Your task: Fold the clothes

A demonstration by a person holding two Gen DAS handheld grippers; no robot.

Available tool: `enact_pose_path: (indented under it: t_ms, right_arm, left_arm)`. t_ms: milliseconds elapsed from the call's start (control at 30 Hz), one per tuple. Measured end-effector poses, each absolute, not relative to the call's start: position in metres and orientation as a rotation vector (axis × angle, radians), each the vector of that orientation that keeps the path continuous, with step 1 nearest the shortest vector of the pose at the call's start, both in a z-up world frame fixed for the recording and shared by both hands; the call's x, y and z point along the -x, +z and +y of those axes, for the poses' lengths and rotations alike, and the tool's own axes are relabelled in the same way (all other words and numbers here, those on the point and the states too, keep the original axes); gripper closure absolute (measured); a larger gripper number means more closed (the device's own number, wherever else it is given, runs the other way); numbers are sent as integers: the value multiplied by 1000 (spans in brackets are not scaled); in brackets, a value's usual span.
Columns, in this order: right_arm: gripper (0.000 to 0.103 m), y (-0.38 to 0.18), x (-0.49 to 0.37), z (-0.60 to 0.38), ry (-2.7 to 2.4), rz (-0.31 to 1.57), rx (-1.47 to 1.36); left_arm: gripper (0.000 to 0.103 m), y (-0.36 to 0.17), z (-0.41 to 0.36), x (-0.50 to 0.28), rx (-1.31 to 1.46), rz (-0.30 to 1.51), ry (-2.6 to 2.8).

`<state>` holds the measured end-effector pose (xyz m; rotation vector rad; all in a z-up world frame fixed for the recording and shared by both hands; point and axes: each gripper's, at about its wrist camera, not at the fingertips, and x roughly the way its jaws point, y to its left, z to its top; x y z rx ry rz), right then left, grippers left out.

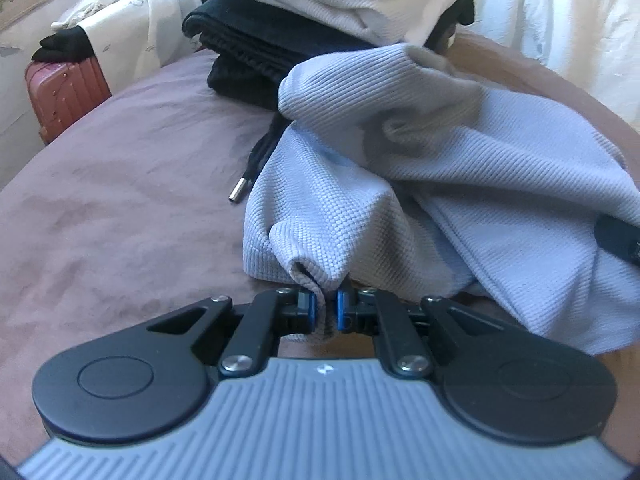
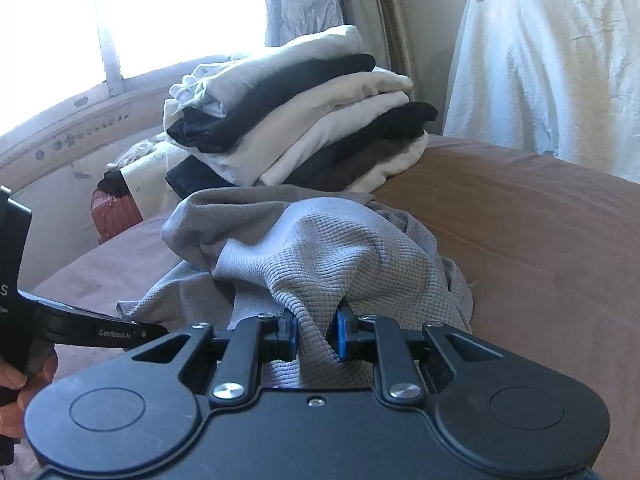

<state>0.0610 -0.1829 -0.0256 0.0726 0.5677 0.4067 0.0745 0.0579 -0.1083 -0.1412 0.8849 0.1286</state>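
A pale blue-grey waffle-knit garment point(image 1: 460, 184) lies bunched on the brown bed cover point(image 1: 120, 184). My left gripper point(image 1: 325, 310) is shut on a fold of its hem, the cloth pinched thin between the blue pads. In the right wrist view the same garment point(image 2: 320, 248) rises in a heap. My right gripper point(image 2: 314, 334) is shut on a thicker bunch of it, and the fabric hangs down between the fingers. The left gripper's black body point(image 2: 80, 332) shows at the left edge of the right wrist view, with a hand point(image 2: 24, 380) on it.
A stack of folded black and white clothes point(image 2: 304, 120) stands behind the garment on the bed. A black drawstring with a metal tip point(image 1: 248, 172) trails from it. A red suitcase point(image 1: 64, 96) stands beside the bed at left. A white-draped shape point(image 2: 552, 72) is at right.
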Motion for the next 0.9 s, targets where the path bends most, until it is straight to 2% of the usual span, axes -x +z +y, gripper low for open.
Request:
enact_pose_path:
  t_ms: [267,533,733,900]
  right_arm:
    - [83,-12,-49,-189,377,537,-84]
    - [86,17,-35,-189,260,480,64]
    - [88,64,-30,-206,188,440,151]
    - [89,108,-11,-230,86,337,229]
  left_arm:
    - [95,-94,54,-68,141,872,102]
    - [95,-76,53,-58,152,837,72]
    - [96,-47,57,-45,148,760,74]
    - [96,-16,65,-28,170,673,91]
